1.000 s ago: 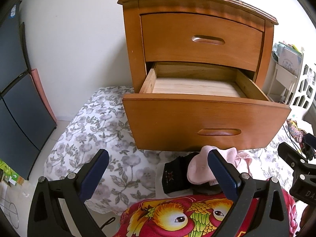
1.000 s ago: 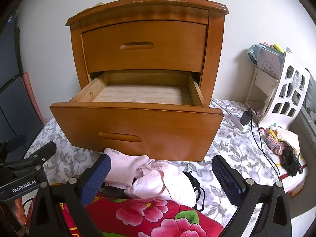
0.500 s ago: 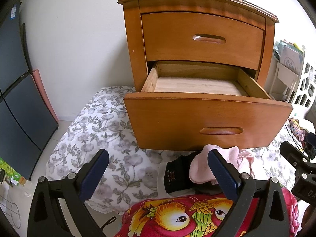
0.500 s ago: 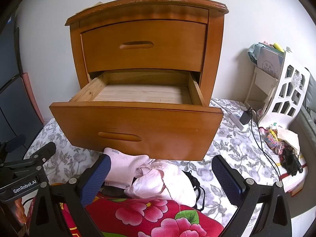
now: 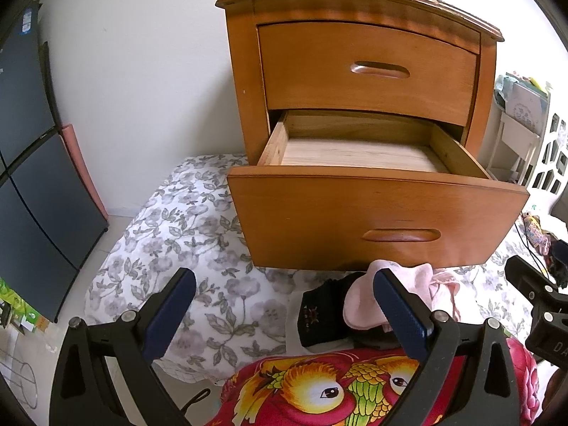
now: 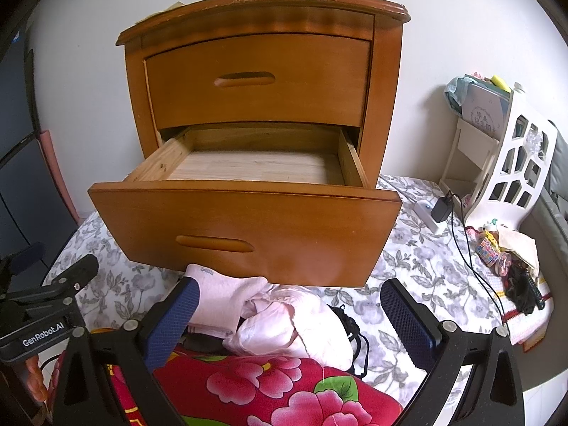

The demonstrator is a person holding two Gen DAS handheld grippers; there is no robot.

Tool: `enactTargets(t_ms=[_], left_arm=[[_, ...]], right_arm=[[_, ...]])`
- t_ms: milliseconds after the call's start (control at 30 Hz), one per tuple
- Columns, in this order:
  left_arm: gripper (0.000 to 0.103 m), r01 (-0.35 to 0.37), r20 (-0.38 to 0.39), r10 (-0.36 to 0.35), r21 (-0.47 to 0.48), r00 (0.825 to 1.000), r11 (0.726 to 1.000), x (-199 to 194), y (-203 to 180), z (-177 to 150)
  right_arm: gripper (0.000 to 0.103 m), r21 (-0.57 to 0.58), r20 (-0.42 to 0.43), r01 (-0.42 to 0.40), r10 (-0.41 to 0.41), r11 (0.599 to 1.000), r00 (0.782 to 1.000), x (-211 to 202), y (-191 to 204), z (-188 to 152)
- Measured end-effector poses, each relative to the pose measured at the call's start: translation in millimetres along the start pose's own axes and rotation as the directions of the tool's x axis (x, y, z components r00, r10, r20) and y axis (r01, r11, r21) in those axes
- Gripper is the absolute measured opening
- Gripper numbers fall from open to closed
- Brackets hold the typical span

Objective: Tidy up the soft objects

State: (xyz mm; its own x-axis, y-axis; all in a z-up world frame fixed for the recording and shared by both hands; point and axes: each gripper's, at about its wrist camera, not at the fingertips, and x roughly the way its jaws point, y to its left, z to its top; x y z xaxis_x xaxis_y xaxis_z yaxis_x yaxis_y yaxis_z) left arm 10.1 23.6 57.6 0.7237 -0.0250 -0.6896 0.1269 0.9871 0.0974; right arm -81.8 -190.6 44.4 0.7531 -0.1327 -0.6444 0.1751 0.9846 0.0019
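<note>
Jaws of left gripper (image 5: 284,314) and right gripper (image 6: 301,323) spread wide, empty, above pink clothes (image 6: 284,323).

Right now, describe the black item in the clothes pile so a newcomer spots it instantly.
Find the nightstand with its lower drawer open. Under the drawer front lies a clothes pile; the black piece sits at its left edge, beside the pink sock. It alone is dark, with a small red mark.

Left gripper (image 5: 284,314), right gripper (image 6: 289,319): black frames, blue textured pads, silver screws; white "GenRobot.AI" lettering at 9 o'clock.
</note>
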Motion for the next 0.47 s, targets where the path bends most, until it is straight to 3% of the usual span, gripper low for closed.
enactTargets(t_ms=[467], left_arm=[[0.1, -0.009, -0.001, 0.009, -0.002, 1.0, 1.0, -0.2, 0.1, -0.3]], right_arm=[[0.103, 0.005, -0.003, 0.001, -0.001, 1.0, 1.0, 0.4, 0.1, -1.2]])
